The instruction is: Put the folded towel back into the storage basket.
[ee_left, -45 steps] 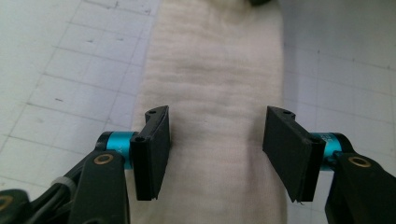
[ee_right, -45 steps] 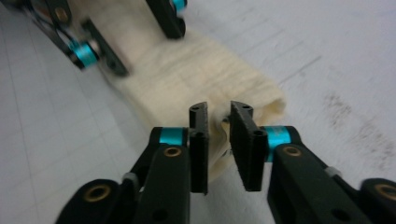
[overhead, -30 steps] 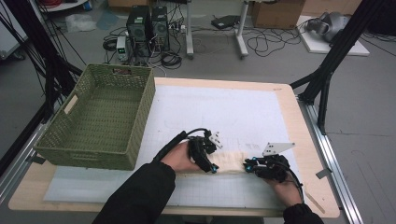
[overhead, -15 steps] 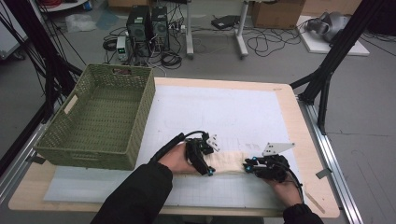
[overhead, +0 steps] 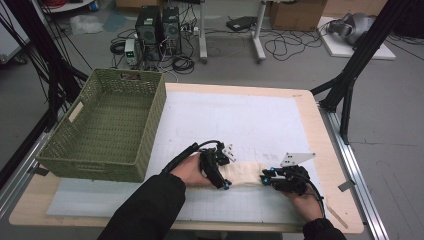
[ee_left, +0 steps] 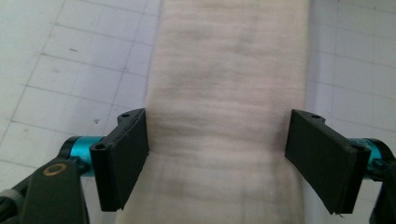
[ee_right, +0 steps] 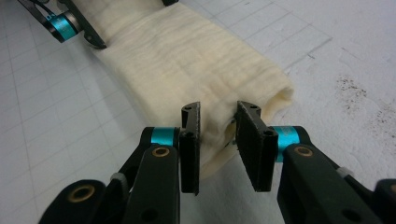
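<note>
A cream-coloured, softly ribbed cloth folded into a long, narrow band lies flat on the white gridded mat near the table's front edge, running sideways across it. In the left gripper view its fabric shows faint crosswise creases and straight, parallel side edges. In the right gripper view its near end is rounded and puffy, with layered folds showing at the tip.

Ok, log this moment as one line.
left tool: just opening, astride towel | right tool: pinching towel end, loosening | basket: empty
</note>
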Demonstrator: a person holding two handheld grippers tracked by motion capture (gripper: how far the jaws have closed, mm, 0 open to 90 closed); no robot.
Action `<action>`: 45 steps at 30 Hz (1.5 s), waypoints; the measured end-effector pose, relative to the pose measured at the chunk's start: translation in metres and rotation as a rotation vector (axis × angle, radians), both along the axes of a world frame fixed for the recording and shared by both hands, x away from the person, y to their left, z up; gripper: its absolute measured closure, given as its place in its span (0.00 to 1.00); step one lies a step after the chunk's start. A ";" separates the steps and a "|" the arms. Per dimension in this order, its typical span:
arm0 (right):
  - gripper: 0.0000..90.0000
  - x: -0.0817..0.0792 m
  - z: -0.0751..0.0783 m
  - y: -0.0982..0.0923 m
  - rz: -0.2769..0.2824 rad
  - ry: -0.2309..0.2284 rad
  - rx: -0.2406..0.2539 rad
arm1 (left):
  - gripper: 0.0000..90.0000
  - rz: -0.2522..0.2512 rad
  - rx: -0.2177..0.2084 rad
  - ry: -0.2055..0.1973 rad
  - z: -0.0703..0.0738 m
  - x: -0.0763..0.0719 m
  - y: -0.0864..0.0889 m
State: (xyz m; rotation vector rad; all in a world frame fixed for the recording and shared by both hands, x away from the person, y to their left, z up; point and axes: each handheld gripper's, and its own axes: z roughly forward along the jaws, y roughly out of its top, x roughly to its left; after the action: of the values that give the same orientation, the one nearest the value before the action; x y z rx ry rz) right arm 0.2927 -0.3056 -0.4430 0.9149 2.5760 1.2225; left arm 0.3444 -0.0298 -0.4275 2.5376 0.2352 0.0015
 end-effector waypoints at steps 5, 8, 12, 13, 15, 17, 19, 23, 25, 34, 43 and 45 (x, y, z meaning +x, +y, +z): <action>0.77 0.000 0.000 0.000 0.002 -0.001 0.002 | 0.22 -0.009 0.002 0.002 0.000 0.000 0.000; 0.77 0.000 0.000 0.000 0.001 -0.001 0.001 | 0.19 -0.013 0.008 0.004 -0.001 -0.001 -0.001; 0.76 0.000 0.000 0.000 0.000 -0.002 -0.001 | 0.19 -0.011 0.015 -0.005 -0.001 -0.002 -0.002; 0.76 0.000 0.000 0.000 -0.001 -0.002 -0.002 | 0.19 -0.010 0.016 -0.008 -0.001 -0.002 -0.002; 0.76 0.000 0.000 0.000 0.000 -0.002 -0.002 | 0.19 -0.009 0.018 -0.012 -0.001 -0.003 -0.003; 0.75 0.000 0.000 0.000 -0.001 -0.003 -0.002 | 0.20 -0.014 0.020 -0.016 -0.001 -0.003 -0.003; 0.75 0.000 0.000 0.000 -0.003 -0.005 -0.005 | 0.20 -0.015 0.027 -0.027 -0.001 -0.003 -0.003; 0.73 0.000 0.000 0.000 -0.007 -0.006 -0.005 | 0.20 -0.009 0.029 -0.031 -0.001 -0.005 -0.004; 0.72 0.000 0.000 0.000 -0.007 -0.006 -0.006 | 0.20 -0.008 0.030 -0.035 -0.001 -0.005 -0.004; 0.69 0.000 0.001 0.002 -0.013 -0.007 -0.009 | 0.29 0.014 0.026 -0.038 0.000 -0.003 -0.003; 0.68 0.000 0.002 0.001 -0.016 -0.014 -0.004 | 0.43 0.034 0.035 -0.026 0.004 0.004 -0.002; 0.68 0.000 0.001 0.001 -0.017 -0.013 -0.005 | 0.45 0.039 0.037 -0.027 0.004 0.004 -0.003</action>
State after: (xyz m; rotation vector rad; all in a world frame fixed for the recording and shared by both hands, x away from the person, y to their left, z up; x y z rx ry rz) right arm 0.2927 -0.3048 -0.4415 0.9228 2.5549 1.2135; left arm 0.3486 -0.0327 -0.4236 2.5681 0.2766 0.0553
